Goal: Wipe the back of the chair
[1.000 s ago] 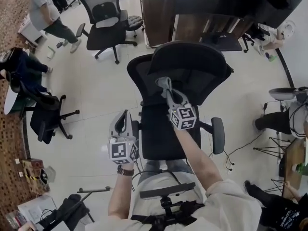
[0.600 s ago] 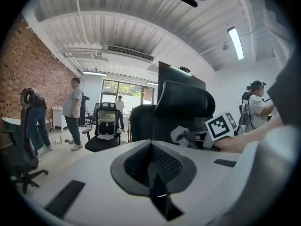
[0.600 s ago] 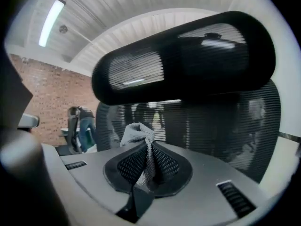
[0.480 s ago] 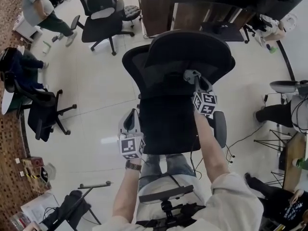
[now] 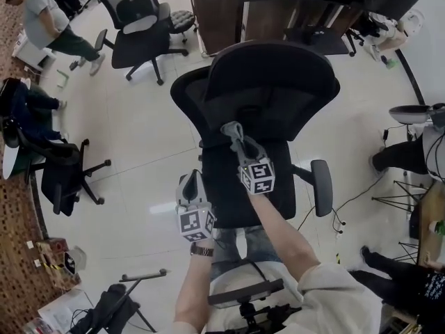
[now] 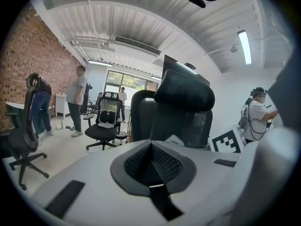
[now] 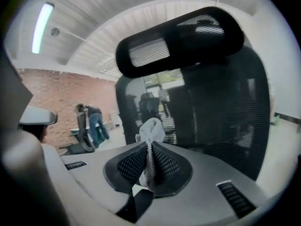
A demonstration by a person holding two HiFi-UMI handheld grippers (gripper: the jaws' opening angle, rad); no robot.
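The office chair stands in the middle of the floor. A second office chair is behind it at 11 o'clock, and a third office chair at 9 o'clock. The right hand-held gripper with its cloth is in front of the chair's back. The left hand-held gripper is beside the seat, at 7 o'clock.

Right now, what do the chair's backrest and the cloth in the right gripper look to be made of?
Backrest: black woven mesh with a matte finish; the room shows through its fine weave. Cloth: soft pale fabric, perhaps knit or microfibre; it bunches and folds where the right gripper pinches it.
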